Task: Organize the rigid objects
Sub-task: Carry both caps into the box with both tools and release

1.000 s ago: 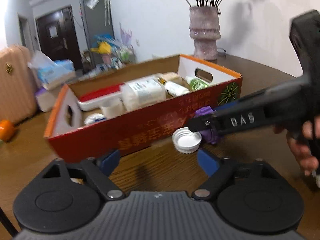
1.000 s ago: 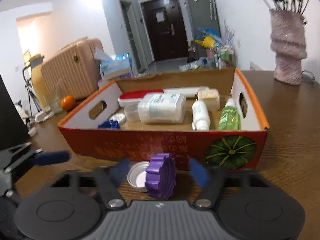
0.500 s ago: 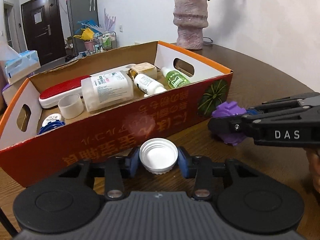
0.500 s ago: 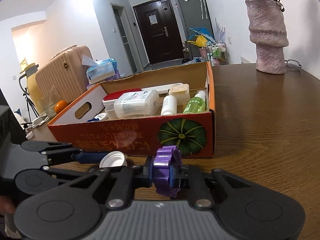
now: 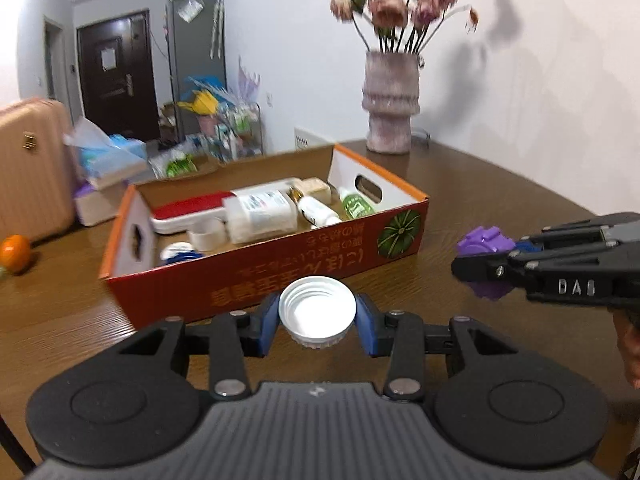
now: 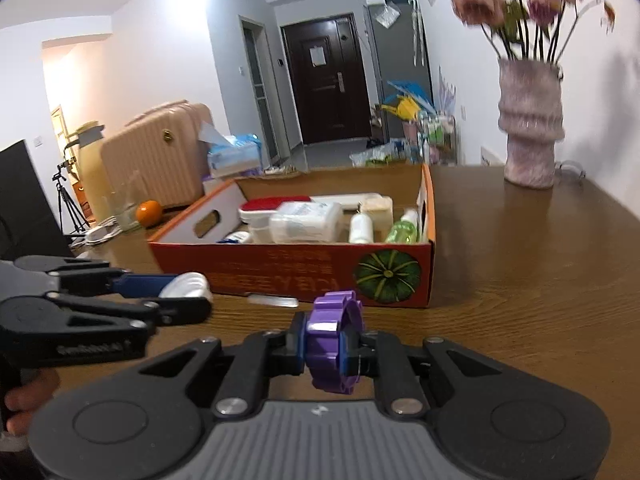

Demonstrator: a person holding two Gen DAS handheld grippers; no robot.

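Observation:
My left gripper (image 5: 317, 320) is shut on a white screw cap (image 5: 317, 312), held above the wooden table in front of the red cardboard box (image 5: 280, 276). My right gripper (image 6: 332, 354) is shut on a purple gear-shaped piece (image 6: 334, 344), held above the table to the right of the box; it also shows in the left wrist view (image 5: 486, 244). The box (image 6: 304, 268) holds bottles, a white container and a red-topped case. The left gripper and its cap (image 6: 186, 286) show at the left of the right wrist view.
A pink vase (image 5: 390, 102) with dried flowers stands on the table behind the box, also in the right wrist view (image 6: 530, 124). An orange (image 5: 14, 254) lies at the table's far left. A beige suitcase (image 6: 160, 160) and tissue box stand beyond the table.
Both grippers closed on their objects a second ago and have since lifted them off the table. The views now sit higher and farther back from the box.

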